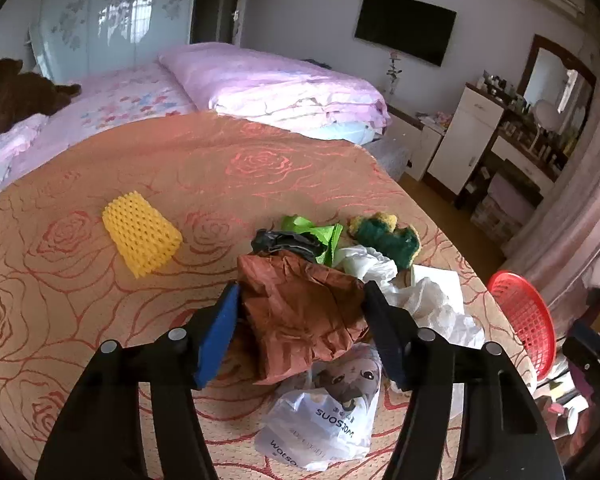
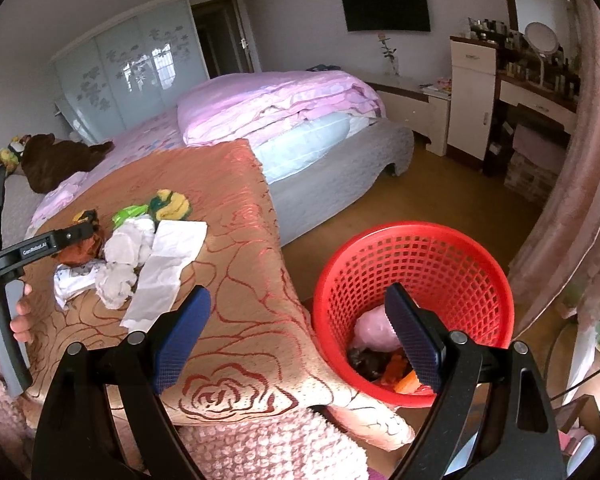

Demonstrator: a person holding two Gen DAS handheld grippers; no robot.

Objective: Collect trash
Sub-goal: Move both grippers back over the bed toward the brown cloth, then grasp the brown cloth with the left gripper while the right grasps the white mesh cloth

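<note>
A heap of trash lies on the table under an orange rose-patterned cloth. My left gripper is shut on a crumpled brown paper, with a blue pad pressing on each side of it. Around it lie a black bag, green plastic, a green-and-yellow scrap, white tissues and a printed white plastic bag. A yellow foam net lies apart to the left. My right gripper is open and holds nothing, over the table corner beside the red basket.
The red basket stands on the wooden floor right of the table and holds pink, dark and orange trash. A bed with pink bedding lies beyond the table. A dresser with a mirror is at the far right. A hand holds the left gripper's handle.
</note>
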